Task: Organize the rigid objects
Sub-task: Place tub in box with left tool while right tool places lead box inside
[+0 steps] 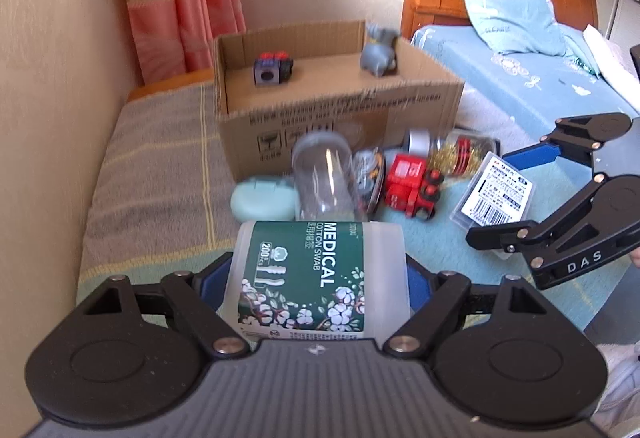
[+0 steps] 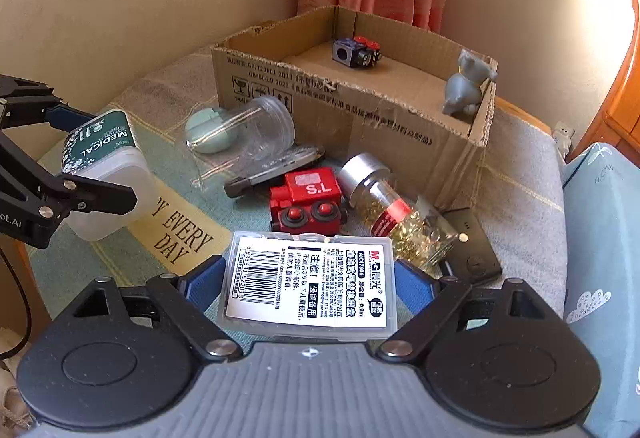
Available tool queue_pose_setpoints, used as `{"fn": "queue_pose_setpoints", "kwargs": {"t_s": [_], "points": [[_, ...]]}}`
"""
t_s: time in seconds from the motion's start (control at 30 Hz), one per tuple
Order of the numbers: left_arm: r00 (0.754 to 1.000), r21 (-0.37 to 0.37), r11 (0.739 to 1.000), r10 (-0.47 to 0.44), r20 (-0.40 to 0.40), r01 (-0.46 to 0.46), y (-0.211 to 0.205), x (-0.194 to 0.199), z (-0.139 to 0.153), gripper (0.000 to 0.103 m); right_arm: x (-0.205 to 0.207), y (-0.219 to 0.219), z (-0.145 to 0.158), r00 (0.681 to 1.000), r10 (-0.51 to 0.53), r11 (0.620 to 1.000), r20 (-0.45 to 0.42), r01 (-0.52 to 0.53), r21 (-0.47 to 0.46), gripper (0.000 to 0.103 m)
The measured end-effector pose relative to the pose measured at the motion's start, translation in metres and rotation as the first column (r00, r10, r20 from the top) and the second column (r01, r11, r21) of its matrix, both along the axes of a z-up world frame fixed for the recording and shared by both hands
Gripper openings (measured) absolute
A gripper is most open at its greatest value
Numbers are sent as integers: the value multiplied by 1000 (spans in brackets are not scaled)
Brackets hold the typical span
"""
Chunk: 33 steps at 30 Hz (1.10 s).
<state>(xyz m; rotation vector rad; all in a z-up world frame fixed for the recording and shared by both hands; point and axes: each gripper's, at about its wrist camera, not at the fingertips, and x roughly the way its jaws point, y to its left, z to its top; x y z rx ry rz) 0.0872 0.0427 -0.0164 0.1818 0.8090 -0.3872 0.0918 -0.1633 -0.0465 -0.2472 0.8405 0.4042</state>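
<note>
My left gripper (image 1: 316, 278) is shut on a cotton swab box (image 1: 308, 278) with a green label, held above the mat; it also shows in the right wrist view (image 2: 104, 165). My right gripper (image 2: 310, 280) has its blue fingers on both sides of a clear plastic case (image 2: 310, 284) with a barcode label, also seen in the left wrist view (image 1: 494, 193). An open cardboard box (image 1: 320, 105) stands behind the pile and holds a dark cube toy (image 1: 272, 69) and a grey figurine (image 1: 378, 53).
On the mat lie a clear jar (image 2: 248, 129), a mint case (image 2: 208, 131), a red toy train (image 2: 308, 201), a glass bottle of gold pins (image 2: 384, 205), a black device (image 2: 474, 242) and a dark pen-like tool (image 2: 272, 169). A bed (image 1: 520, 77) is at the right.
</note>
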Motion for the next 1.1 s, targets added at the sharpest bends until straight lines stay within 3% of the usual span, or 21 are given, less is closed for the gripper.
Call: {"fn": "queue_pose_setpoints", "kwargs": {"t_s": [0.2, 0.4, 0.77, 0.87, 0.97, 1.1], "points": [[994, 4, 1000, -8, 105, 7, -8, 19, 32, 83, 5, -7, 29, 998, 16, 1000, 65, -17, 23, 92], [981, 24, 1000, -11, 195, 6, -24, 62, 56, 83, 20, -16, 55, 990, 0, 999, 143, -5, 36, 92], [976, 25, 997, 62, 209, -69, -45, 146, 46, 84, 44, -28, 74, 980, -44, 998, 196, 36, 46, 92], [973, 3, 996, 92, 210, -94, -43, 150, 36, 93, 47, -29, 75, 980, -48, 998, 195, 40, 47, 92], [967, 20, 993, 108, 230, -116, -38, 142, 33, 94, 50, -30, 75, 980, -50, 998, 194, 44, 39, 92], [974, 32, 992, 115, 197, -124, -32, 118, 32, 98, 57, -32, 73, 981, -57, 998, 188, 52, 35, 92]]}}
